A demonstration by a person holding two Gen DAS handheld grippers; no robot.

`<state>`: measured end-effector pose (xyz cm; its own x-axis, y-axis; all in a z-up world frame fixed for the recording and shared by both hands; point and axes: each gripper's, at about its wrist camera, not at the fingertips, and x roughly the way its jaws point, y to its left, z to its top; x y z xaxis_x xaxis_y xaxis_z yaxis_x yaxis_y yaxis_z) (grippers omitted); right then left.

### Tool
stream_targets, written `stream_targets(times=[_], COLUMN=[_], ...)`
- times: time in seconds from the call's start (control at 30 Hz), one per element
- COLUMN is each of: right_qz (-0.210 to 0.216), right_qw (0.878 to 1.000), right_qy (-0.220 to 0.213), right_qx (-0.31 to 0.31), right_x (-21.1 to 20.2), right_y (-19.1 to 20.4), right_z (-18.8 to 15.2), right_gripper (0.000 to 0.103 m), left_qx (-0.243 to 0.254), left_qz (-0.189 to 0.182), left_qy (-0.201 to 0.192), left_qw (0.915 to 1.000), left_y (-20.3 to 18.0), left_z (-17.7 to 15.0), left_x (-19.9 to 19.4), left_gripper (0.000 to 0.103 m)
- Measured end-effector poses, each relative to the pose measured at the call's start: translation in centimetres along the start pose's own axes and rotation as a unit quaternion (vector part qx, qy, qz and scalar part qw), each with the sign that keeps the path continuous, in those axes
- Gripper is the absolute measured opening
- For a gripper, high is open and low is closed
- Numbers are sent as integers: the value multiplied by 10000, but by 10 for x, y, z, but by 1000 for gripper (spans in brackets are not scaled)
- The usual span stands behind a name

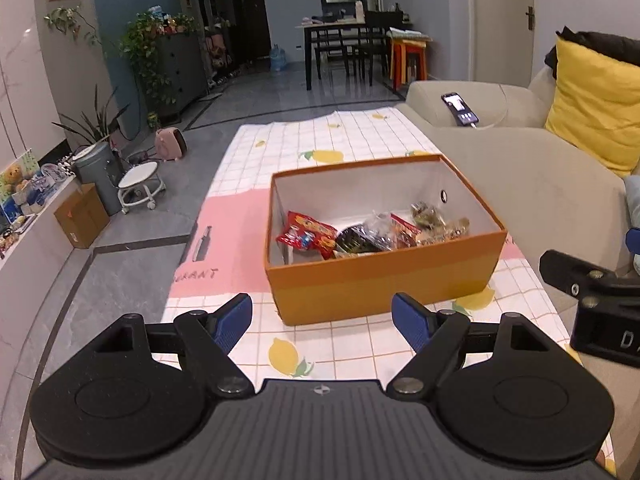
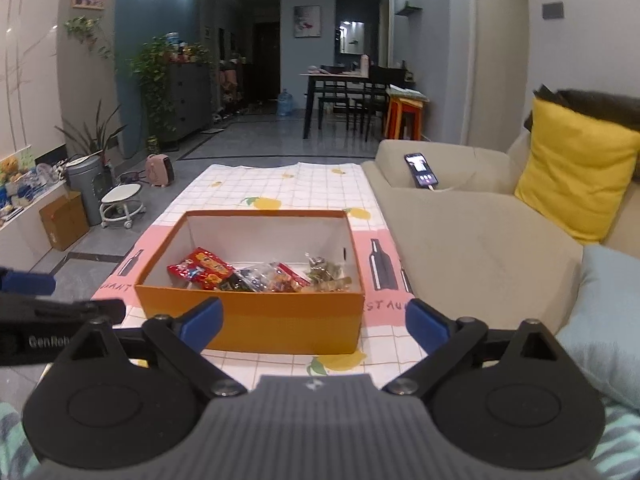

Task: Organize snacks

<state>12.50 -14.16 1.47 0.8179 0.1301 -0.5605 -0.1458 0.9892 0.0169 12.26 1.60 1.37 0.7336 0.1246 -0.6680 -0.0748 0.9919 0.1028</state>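
Observation:
An orange cardboard box [image 1: 384, 284] [image 2: 280, 320] stands on a low table covered with a lemon-print checked cloth [image 1: 320, 144] [image 2: 280, 188]. Inside lie several snack packets: a red one [image 1: 308, 234] [image 2: 202, 266], a dark one [image 1: 356, 240] and clear bags of brownish snacks [image 1: 434, 218] [image 2: 324, 270]. My left gripper [image 1: 322, 322] hangs open just short of the box's near wall, nothing between its blue pads. My right gripper [image 2: 314, 322] is open wide, its pads flanking the near wall without touching it, and its black body [image 1: 588, 300] shows at the right of the left wrist view.
A beige sofa [image 2: 472, 240] runs along the table's right side, with a phone [image 2: 421, 170] on its arm, a yellow cushion [image 2: 576, 168] and a pale blue cushion [image 2: 604, 320]. On the floor to the left are a cardboard carton [image 1: 82, 216], a white rolling stool [image 1: 140, 186] and a grey bin [image 1: 98, 168].

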Motion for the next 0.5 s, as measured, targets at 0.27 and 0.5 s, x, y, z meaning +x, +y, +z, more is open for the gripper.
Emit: stream_targets(times=[0.27, 0.5], right_qz=[27, 65], right_qw=[9998, 9997], right_qy=[135, 114], right_qx=[155, 201], right_x=[7, 6], right_y=[-6, -6], right_z=[-6, -7], right_gripper=[96, 96], left_qx=[90, 89], left_qz=[-83, -76], left_qy=[105, 103], left_qw=[9999, 9999], left_y=[-8, -8], left_z=[-2, -2], left_x=[4, 3], left_gripper=[93, 93])
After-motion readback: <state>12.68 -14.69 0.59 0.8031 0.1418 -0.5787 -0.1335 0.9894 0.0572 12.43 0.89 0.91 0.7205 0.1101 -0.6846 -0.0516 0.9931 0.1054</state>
